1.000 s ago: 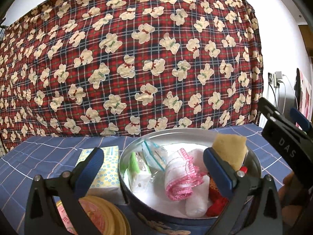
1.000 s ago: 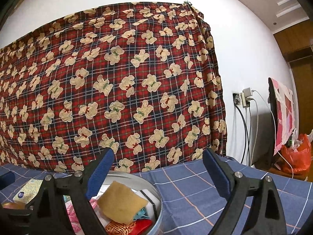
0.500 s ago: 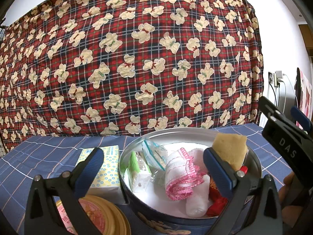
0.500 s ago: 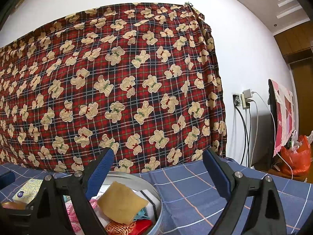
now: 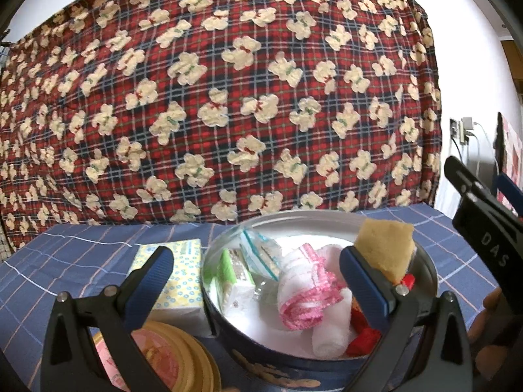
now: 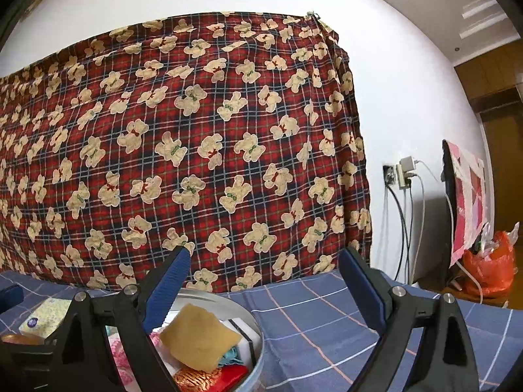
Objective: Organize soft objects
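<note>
Left gripper (image 5: pixel 255 271): two black plastic arms, triangular cut-outs near base, silver screws along each arm. Fingers (image 5: pixel 362 285) faced with ribbed blue pads, long and flat, tapering to rounded tips.

Right gripper (image 6: pixel 261 277): same build, matte black frame, blue ribbed pads (image 6: pixel 165 289), round silver screws at finger roots and further back on arms. Seen from left wrist view, its black side bears white letters "DAS", blue pad edge showing behind.

Part of hand (image 5: pixel 487 323) visible beside that black body; sleeve not discernible.

Shiny metal tin (image 5: pixel 421 261), porous sponge (image 5: pixel 384 245), terry towel (image 5: pixel 304 289)
</note>
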The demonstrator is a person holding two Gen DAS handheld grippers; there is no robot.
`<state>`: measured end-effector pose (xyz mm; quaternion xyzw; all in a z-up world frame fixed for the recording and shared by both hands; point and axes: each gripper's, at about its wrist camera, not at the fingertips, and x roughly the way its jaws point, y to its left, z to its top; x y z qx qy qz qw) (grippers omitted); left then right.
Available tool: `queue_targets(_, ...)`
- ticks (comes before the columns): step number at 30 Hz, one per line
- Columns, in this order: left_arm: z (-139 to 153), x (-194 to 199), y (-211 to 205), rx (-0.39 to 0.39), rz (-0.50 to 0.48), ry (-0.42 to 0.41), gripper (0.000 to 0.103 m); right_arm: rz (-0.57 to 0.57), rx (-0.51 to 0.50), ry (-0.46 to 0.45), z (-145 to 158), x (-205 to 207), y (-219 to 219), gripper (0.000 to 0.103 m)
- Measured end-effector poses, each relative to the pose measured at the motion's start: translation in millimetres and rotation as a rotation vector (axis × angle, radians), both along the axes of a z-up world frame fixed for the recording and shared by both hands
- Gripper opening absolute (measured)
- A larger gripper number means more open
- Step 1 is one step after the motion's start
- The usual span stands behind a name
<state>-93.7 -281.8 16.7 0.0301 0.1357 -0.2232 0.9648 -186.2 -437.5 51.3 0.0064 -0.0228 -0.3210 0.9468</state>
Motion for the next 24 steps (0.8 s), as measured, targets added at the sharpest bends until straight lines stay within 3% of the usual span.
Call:
queue_targets(9, 2.9, -7.8, 1.0, 0.010, 0.010, -0.026, 0.103, -0.020, -0.011, -0.069, 0.3, -32.3, 7.8, 0.095)
queue_targets(24, 3.1, -12.3, -2.9, 0.017, -0.036, -0.017, 0.103, -0.005, -0.018, -0.036, 0.3, -25.0, 7.0, 0.096)
